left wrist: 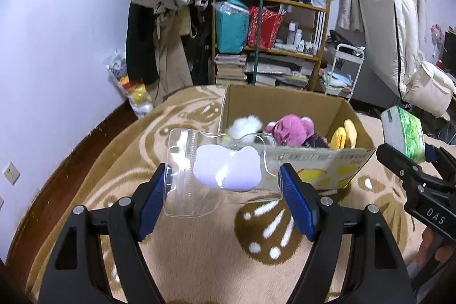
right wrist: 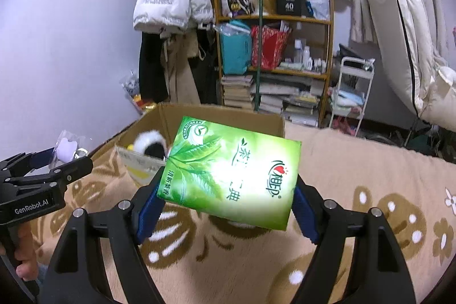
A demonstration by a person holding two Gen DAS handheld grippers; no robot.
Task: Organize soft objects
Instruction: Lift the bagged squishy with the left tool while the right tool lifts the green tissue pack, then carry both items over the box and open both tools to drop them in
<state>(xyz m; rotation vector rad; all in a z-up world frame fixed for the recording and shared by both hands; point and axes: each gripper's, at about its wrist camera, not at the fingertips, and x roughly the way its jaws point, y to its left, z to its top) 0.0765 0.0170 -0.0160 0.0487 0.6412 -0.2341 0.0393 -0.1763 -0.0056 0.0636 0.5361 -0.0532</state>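
Clear plastic pouch (left wrist: 222, 170) with a lilac puff sits clamped in the left tongs (left wrist: 223, 184); right tongs (right wrist: 228, 190) grip a green tissue pack (right wrist: 232, 173). Both hover before the cardboard box (left wrist: 327, 110) at frame centre, likely awaiting release inside.

Green leafy tissue pack (right wrist: 232, 173), clear pouch (left wrist: 221, 175) with a pale lilac puff (left wrist: 228, 171) inside, brown box (left wrist: 285, 101), pink plush (left wrist: 290, 128), beige rug (left wrist: 199, 247) with brown butterflies and white dots.
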